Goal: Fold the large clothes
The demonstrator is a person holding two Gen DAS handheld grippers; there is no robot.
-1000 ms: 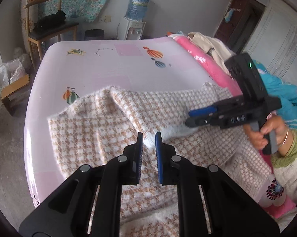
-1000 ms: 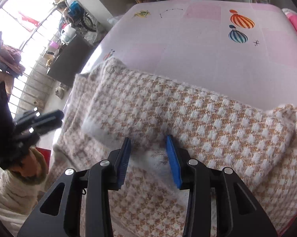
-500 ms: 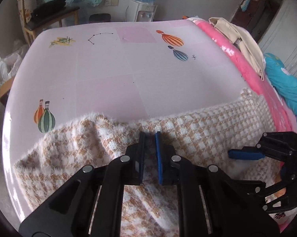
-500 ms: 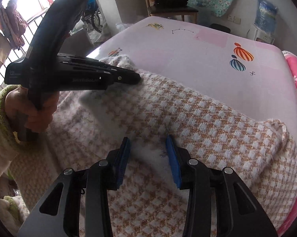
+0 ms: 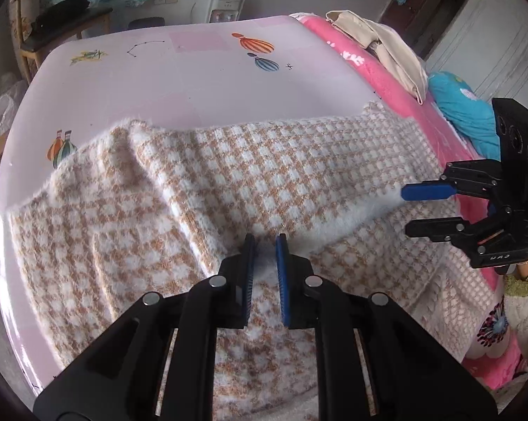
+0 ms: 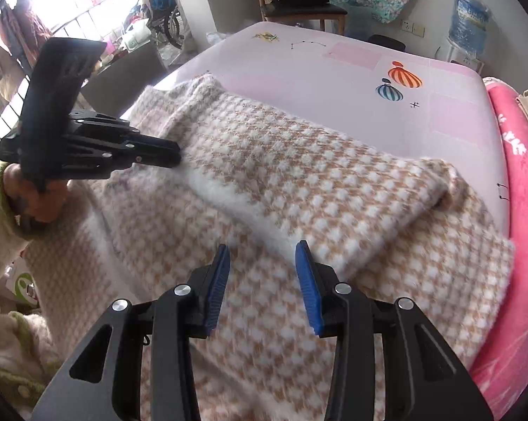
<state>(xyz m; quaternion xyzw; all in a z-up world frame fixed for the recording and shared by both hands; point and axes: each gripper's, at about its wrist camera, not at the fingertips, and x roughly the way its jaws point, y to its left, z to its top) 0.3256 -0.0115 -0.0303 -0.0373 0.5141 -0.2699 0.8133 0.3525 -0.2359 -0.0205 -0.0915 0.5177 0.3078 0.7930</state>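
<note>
Nearest, the left gripper (image 5: 263,245) is pinched nearly shut on the white fuzzy hem of the tan-and-white houndstooth knit garment (image 6: 299,182), probably to lay a folded panel flat. At three o'clock in the left view the right gripper (image 6: 262,249) holds the same hem in jaws partly closed, though contact is hard to see. The garment lies across the near pink balloon-print bed sheet (image 5: 200,80); bare sheet toward twelve o'clock leaves room, while the pink blanket (image 6: 520,161) borders the right edge.
</note>
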